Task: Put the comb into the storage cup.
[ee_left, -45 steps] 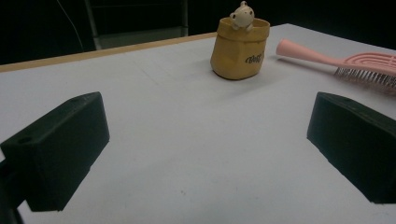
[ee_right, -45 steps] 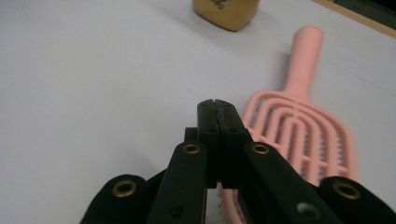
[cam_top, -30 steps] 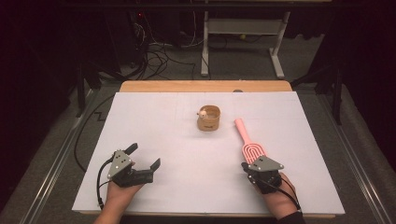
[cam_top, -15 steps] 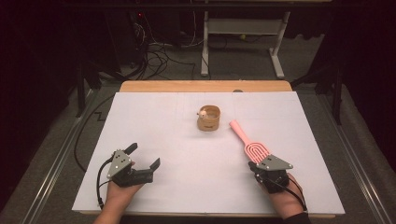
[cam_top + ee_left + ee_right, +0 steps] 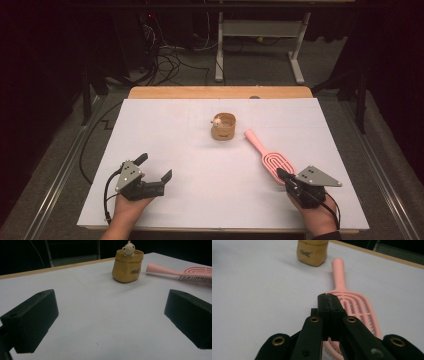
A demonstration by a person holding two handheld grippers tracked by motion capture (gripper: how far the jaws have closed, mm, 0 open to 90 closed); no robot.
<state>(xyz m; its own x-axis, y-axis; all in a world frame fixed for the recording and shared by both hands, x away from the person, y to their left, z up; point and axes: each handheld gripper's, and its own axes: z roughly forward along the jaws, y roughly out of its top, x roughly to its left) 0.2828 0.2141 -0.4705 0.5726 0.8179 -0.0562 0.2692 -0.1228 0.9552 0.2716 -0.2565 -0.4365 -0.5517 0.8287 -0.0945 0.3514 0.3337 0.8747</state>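
Two grippers sit at the near edge of the white table (image 5: 165, 130), and the change is on the right side. Starting at the left: the left gripper (image 5: 154, 171) rests where it was a second ago, jaws spread wide with nothing between them; in the left gripper view its two black fingers (image 5: 32, 320) frame bare tabletop.

Moving toward the middle, the small tan pot (image 5: 223, 127) with a little figure peeking over its rim stands upright and has not shifted.

Right of it lies the pink hairbrush (image 5: 267, 154), and it has moved. A second ago it lay steeper, handle toward the far side; now it has slid nearer and rightward with the hand, and its handle tip sits just beside the pot without touching it. Its long axis runs diagonally: handle toward the far left, at the pot, and paddle head toward the near right.

The right gripper (image 5: 280, 173) is clenched tight, jaws pressed together over the near end of the paddle. In the right gripper view the closed tips (image 5: 329, 298) lie over the head of the brush (image 5: 352, 305); whether they pinch its edge or merely press on it, I cannot tell. Judging by the drag, the brush is being pulled toward the person and swung, probably as a repositioning.
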